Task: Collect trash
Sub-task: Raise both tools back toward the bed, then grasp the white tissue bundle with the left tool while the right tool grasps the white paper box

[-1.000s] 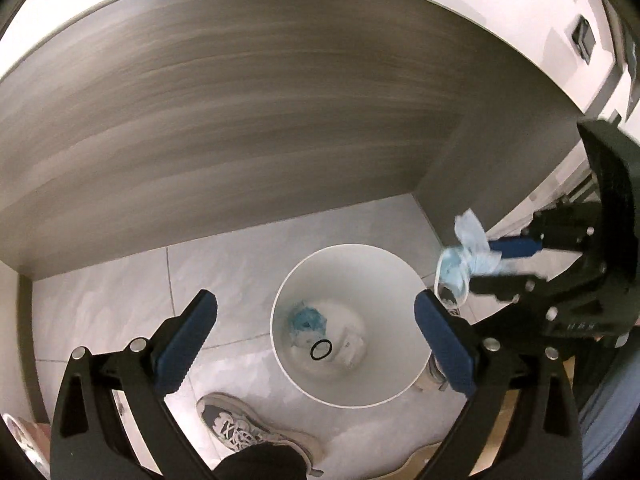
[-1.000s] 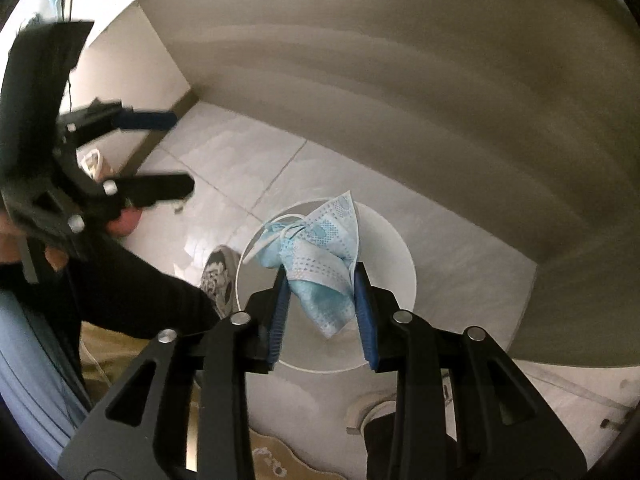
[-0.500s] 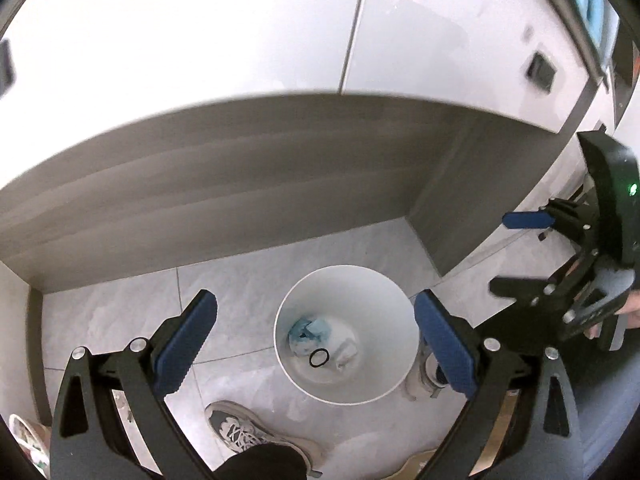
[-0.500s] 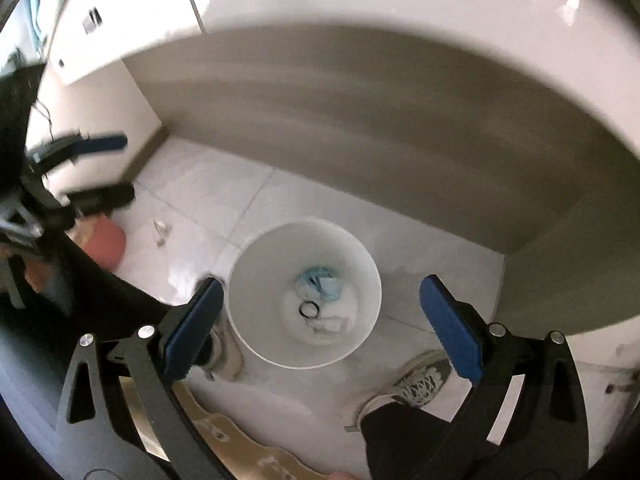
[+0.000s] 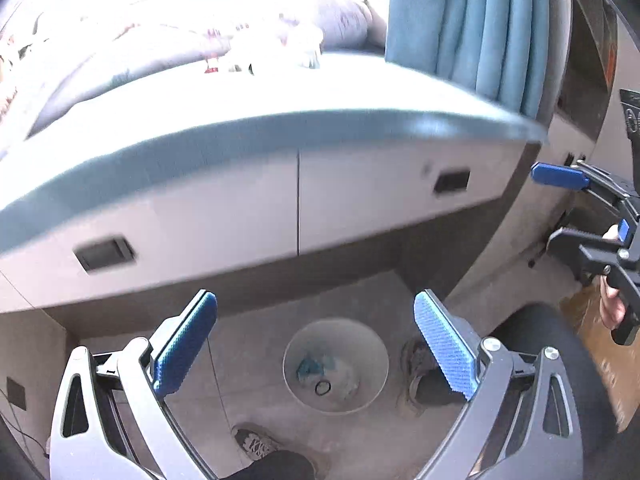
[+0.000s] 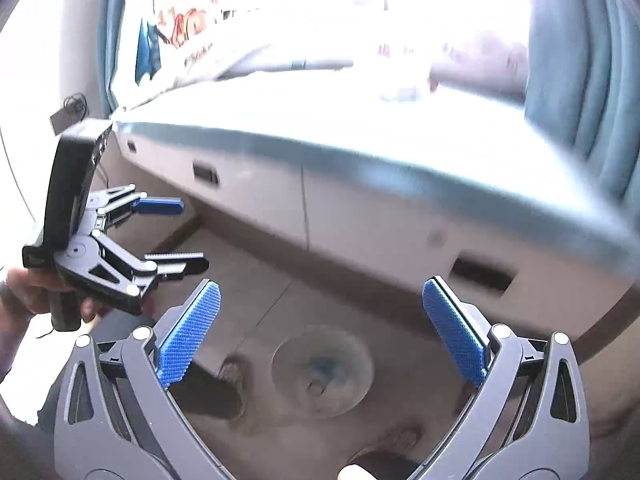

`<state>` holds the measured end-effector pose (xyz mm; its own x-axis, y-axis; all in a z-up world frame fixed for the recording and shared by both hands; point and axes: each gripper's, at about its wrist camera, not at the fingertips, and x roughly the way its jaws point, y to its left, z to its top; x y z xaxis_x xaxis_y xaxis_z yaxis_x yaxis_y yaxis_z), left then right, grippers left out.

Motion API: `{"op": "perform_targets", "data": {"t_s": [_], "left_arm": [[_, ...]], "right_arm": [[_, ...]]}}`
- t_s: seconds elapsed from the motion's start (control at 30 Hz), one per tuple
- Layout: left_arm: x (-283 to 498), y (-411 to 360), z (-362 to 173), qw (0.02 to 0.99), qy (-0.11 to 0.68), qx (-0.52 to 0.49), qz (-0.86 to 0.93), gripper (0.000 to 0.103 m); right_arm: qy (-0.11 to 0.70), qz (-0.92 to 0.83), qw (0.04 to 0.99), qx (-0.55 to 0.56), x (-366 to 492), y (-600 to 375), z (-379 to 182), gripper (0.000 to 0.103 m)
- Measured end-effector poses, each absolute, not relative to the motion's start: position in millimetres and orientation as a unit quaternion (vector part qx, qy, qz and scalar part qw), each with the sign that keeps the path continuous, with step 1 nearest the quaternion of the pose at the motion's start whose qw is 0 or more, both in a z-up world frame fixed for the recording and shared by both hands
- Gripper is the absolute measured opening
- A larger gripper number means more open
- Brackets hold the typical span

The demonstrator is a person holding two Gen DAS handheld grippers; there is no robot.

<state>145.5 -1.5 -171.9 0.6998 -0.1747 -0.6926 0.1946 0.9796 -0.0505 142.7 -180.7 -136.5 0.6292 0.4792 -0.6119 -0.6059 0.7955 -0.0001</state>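
A white round trash bin point(image 5: 336, 364) stands on the tiled floor under the desk; it also shows blurred in the right wrist view point(image 6: 322, 372). Inside it lie a blue face mask point(image 5: 312, 365) and a black ring point(image 5: 323, 388). My left gripper point(image 5: 316, 354) is open and empty, high above the bin. My right gripper point(image 6: 324, 342) is open and empty, also high above it. Each gripper shows in the other's view, the right one point(image 5: 560, 204) at the right edge and the left one point(image 6: 176, 236) at the left.
A grey-white desk point(image 5: 280, 128) with drawers point(image 5: 200, 232) spans the view, its top overexposed with small blurred items. A blue curtain point(image 5: 472, 20) hangs at the back right. The person's shoes point(image 5: 420, 372) stand on the floor by the bin.
My right gripper opened and the blue mask dropped into the bin. Both grippers have since risen, so the desk top and curtain have come into view.
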Motion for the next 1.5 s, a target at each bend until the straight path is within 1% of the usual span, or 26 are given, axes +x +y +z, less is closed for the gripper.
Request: {"op": "perform_targets", "data": {"t_s": [0.1, 0.2, 0.33, 0.4, 0.57, 0.73, 0.8, 0.87, 0.93, 0.97, 1.0, 1.07, 1.1, 1.13, 1.23, 1.5], "left_arm": [[155.0, -0.6, -142.1, 0.929, 0.360, 0.016, -0.085, 0.097], [177.5, -1.6, -109.9, 0.936, 0.347, 0.023, -0.058, 0.097], [219.5, 6.4, -77.7, 0.941, 0.334, 0.001, -0.058, 0.097], [243.6, 8.5, -67.2, 0.942, 0.331, -0.002, -0.051, 0.097], [307.5, 12.7, -52.0, 0.941, 0.337, 0.003, -0.040, 0.097], [361.1, 14.6, -70.6, 0.933, 0.358, -0.004, -0.041, 0.096], [375.9, 16.3, -78.6, 0.930, 0.366, -0.010, -0.039, 0.089], [385.5, 16.9, -85.2, 0.926, 0.375, -0.017, -0.041, 0.075], [392.8, 16.7, -90.1, 0.923, 0.383, -0.019, -0.042, 0.071], [396.2, 16.0, -91.6, 0.922, 0.385, -0.018, -0.043, 0.062], [399.5, 15.0, -93.0, 0.920, 0.389, -0.016, -0.048, 0.057], [404.9, 14.2, -95.5, 0.917, 0.395, -0.015, -0.052, 0.039], [406.5, 14.1, -96.4, 0.916, 0.397, -0.014, -0.052, 0.035], [407.5, 14.2, -96.7, 0.916, 0.398, -0.015, -0.056, 0.032], [405.4, 15.3, -96.2, 0.916, 0.396, -0.014, -0.061, 0.031], [390.7, 26.7, -91.0, 0.919, 0.391, -0.009, -0.055, 0.030]], "right_arm": [[0.295, 0.293, 0.904, -0.102, 158.4, -184.7, -100.6, 0.098], [0.298, 0.286, 0.906, -0.094, 183.4, -182.1, -79.3, 0.098], [0.308, 0.290, 0.903, -0.071, 226.3, -179.9, -63.7, 0.098], [0.311, 0.295, 0.902, -0.059, 253.4, -176.4, -65.2, 0.098], [0.314, 0.285, 0.902, -0.078, 312.6, -163.8, -60.6, 0.098], [0.317, 0.293, 0.899, -0.081, 355.0, -154.6, -65.5, 0.098], [0.318, 0.295, 0.897, -0.082, 366.4, -151.6, -69.2, 0.098], [0.322, 0.297, 0.895, -0.082, 373.3, -150.5, -74.4, 0.098], [0.327, 0.298, 0.893, -0.082, 379.5, -149.7, -80.8, 0.098], [0.328, 0.299, 0.892, -0.082, 380.7, -149.8, -82.9, 0.098], [0.329, 0.299, 0.892, -0.083, 382.8, -150.1, -85.2, 0.098], [0.331, 0.300, 0.891, -0.083, 386.2, -151.3, -88.2, 0.098], [0.332, 0.302, 0.890, -0.082, 387.5, -152.2, -89.6, 0.098], [0.333, 0.302, 0.890, -0.081, 388.4, -152.9, -90.2, 0.098], [0.334, 0.298, 0.890, -0.086, 391.4, -154.2, -92.7, 0.098], [0.354, 0.288, 0.884, -0.098, 418.8, -134.9, -101.2, 0.098]]}}
